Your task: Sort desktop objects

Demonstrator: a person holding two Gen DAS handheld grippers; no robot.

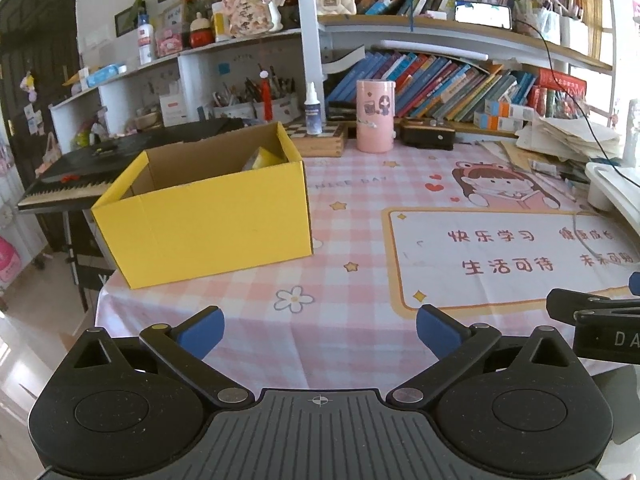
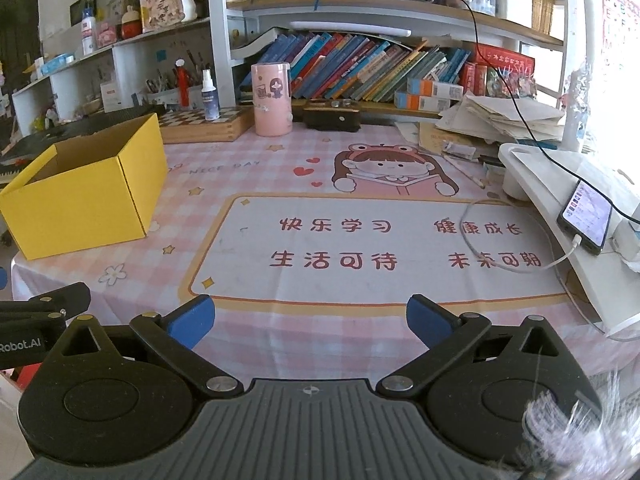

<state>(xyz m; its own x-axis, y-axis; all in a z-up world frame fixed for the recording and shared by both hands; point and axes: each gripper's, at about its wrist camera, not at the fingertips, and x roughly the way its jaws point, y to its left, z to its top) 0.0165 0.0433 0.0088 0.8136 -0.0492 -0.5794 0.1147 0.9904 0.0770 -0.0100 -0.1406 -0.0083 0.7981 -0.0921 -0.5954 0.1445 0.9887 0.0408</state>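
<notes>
An open yellow cardboard box (image 1: 208, 216) stands on the left of the pink checked desk mat (image 1: 360, 320); a yellowish item (image 1: 266, 158) shows inside at its far corner. The box also shows in the right wrist view (image 2: 86, 196). My left gripper (image 1: 319, 330) is open and empty, low over the mat's near edge, right of the box. My right gripper (image 2: 310, 318) is open and empty over the near edge of the mat (image 2: 360, 320). A pink cylinder (image 1: 375, 116) and a small spray bottle (image 1: 312, 110) stand at the back of the desk.
A wooden chessboard box (image 2: 202, 126) and a dark case (image 2: 332, 116) sit at the back under bookshelves. Paper stacks (image 2: 500, 120), a white stand (image 2: 560, 192) with a charging phone (image 2: 588, 216) and its cable (image 2: 516, 268) fill the right. A keyboard (image 1: 80, 176) lies behind the box.
</notes>
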